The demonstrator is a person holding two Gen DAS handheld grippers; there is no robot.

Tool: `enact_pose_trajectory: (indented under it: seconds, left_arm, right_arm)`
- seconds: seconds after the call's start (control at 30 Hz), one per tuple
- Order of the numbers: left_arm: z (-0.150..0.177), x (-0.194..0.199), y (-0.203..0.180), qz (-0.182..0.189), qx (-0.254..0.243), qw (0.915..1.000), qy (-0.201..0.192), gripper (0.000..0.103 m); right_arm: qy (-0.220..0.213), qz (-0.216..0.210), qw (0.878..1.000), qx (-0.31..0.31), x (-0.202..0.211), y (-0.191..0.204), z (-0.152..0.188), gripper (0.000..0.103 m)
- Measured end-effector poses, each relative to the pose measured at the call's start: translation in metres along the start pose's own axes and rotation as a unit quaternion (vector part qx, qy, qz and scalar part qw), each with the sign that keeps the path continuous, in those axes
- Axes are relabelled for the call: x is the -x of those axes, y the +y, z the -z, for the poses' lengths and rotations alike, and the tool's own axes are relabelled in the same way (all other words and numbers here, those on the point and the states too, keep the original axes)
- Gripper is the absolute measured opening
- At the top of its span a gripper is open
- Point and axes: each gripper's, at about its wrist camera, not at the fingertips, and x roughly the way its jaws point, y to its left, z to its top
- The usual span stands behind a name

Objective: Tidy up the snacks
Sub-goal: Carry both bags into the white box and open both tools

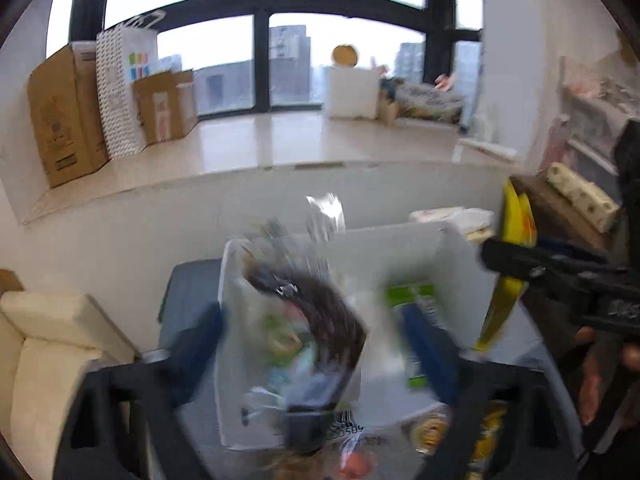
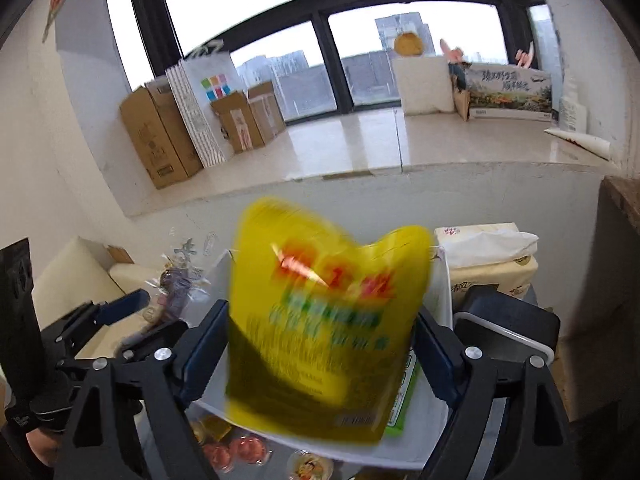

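My left gripper has its fingers spread wide; a clear snack bag with dark contents hangs between them over the white bin, blurred. My right gripper has its fingers on both sides of a big yellow snack bag, also blurred, over the same bin. A green packet lies inside the bin. The yellow bag and right gripper show at the right in the left wrist view. The left gripper and clear bag show at the left in the right wrist view.
Small round snack cups lie on the table in front of the bin. A tissue pack stands behind the bin. A cream sofa is to the left. Cardboard boxes stand on the window ledge. A dark shelf is to the right.
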Motion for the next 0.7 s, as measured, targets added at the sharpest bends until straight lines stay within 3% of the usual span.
enact_pose_trajectory:
  seconds: [0.07,0.27,0.43,0.6,0.7]
  left_arm:
    - [0.005,-0.003,0.005,0.013,0.010,0.9999,-0.004,0.103]
    - [0.018,-0.009,0.014,0.029,0.032,0.9988,0.021,0.103]
    - [0.032,0.017,0.010,0.032,0.027,0.9991,0.009,0.103]
    - [0.070,0.053,0.002,0.045,0.037,0.9983,-0.003,0.103]
    - [0.100,0.070,-0.004,0.058,0.045,0.9973,-0.003,0.103]
  right_arm:
    - [-0.005,-0.001,1.000,0.001,-0.001,-0.003,0.000,0.097]
    - [-0.006,0.001,1.000,-0.015,0.007,-0.009,0.011,0.097]
    - [-0.038,-0.001,0.999,-0.009,0.045,-0.009,0.032,0.097]
    - [-0.061,0.003,0.998,-0.002,0.091,-0.014,0.070,0.103]
    - [-0.044,0.023,0.999,0.013,0.105,-0.019,0.101,0.103]
